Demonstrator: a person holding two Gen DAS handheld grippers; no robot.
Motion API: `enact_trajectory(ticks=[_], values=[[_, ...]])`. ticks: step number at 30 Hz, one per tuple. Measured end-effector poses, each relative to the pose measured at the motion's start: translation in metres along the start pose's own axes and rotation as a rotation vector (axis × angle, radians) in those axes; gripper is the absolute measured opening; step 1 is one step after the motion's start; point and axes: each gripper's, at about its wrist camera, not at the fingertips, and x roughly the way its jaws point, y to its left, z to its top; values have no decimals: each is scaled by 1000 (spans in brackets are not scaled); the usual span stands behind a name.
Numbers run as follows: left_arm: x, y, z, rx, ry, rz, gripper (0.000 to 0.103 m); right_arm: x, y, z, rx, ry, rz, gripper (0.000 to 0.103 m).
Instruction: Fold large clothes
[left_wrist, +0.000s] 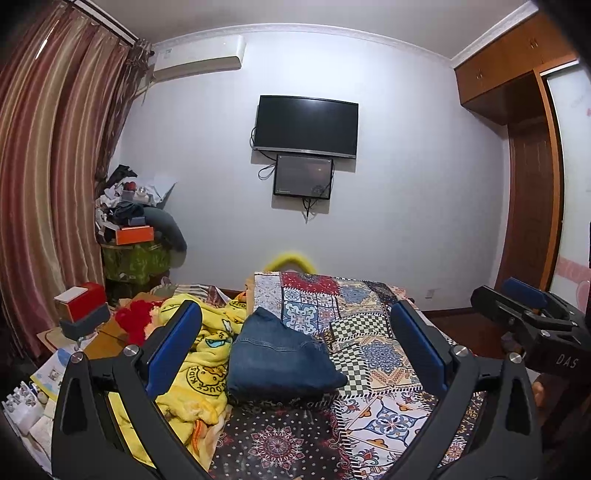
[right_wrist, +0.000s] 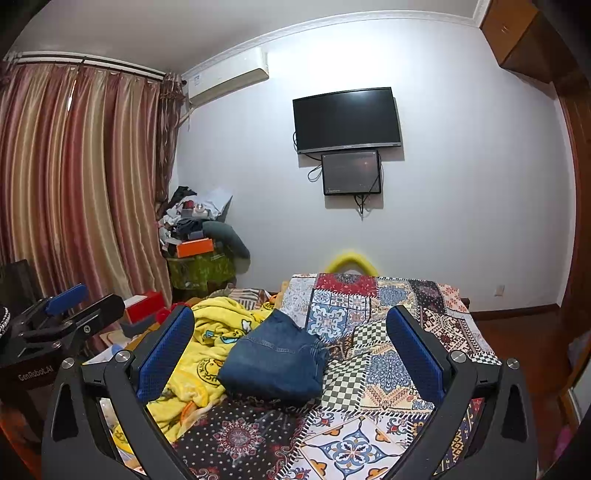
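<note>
left wrist: folded jeans (left_wrist: 280, 360) (on bedspread (left_wrist: 384, 410))

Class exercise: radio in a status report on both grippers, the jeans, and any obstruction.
Left gripper open, right gripper open, both empty. Jeans folded on patchwork bedspread, untouched. Yellow duck blanket bunched against jeans' left side.

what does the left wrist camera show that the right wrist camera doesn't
Only the left wrist view shows the wooden wardrobe, the door and the right claw from the side. Only the right wrist view shows the left claw from the side. Both show the folded jeans on the patterned bedspread, the yellow blanket, the television and open claws.
</note>
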Motion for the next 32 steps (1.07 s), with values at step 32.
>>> enact_trajectory(ticks=[32], values=[[5, 1, 1, -16, 29, -36, 103, 4, -3, -2, 20, 10, 2, 103]])
